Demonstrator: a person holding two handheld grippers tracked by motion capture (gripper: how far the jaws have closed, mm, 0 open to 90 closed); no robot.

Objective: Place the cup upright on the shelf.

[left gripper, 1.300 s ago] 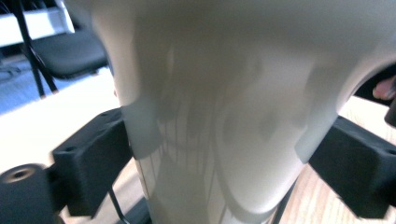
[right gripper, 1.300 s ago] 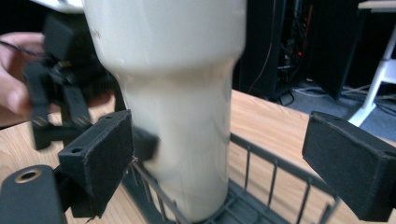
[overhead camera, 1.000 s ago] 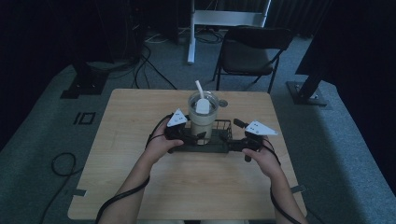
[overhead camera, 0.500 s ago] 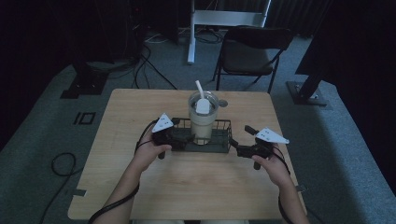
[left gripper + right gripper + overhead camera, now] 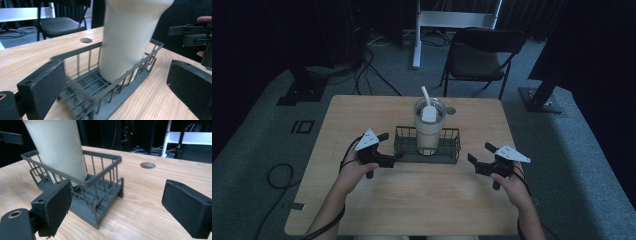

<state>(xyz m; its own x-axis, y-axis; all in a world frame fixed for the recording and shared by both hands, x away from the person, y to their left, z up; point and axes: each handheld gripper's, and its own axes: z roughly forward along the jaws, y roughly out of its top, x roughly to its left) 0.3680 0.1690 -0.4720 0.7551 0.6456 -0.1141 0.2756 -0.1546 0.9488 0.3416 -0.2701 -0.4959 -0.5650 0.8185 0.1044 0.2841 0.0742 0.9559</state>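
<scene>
A dark grey wire basket (image 5: 447, 150) sits mid-table with a tall cream tumbler (image 5: 427, 131) standing upright in it; the tumbler has a lid and a white straw. My left gripper (image 5: 387, 148) is open at the basket's left end, its jaws spread wide. In the left gripper view (image 5: 116, 73) the basket's near end (image 5: 82, 100) lies just ahead of the jaws, with the tumbler (image 5: 130, 37) behind. My right gripper (image 5: 481, 154) is open, a short way off the right end. Its own view (image 5: 117, 191) shows the basket (image 5: 100, 182) and tumbler (image 5: 57, 145) ahead to the left.
The wooden table (image 5: 362, 115) has a round cable hole (image 5: 451, 110) behind the tumbler. A folding chair (image 5: 479, 57) stands on the carpet beyond the far edge, and cables lie on the floor at left. Bare wood lies in front of the basket.
Both grippers were at the basket's ends a second ago. They have drawn outward and back toward the person, the right one farther. The basket and tumbler stay in place.
</scene>
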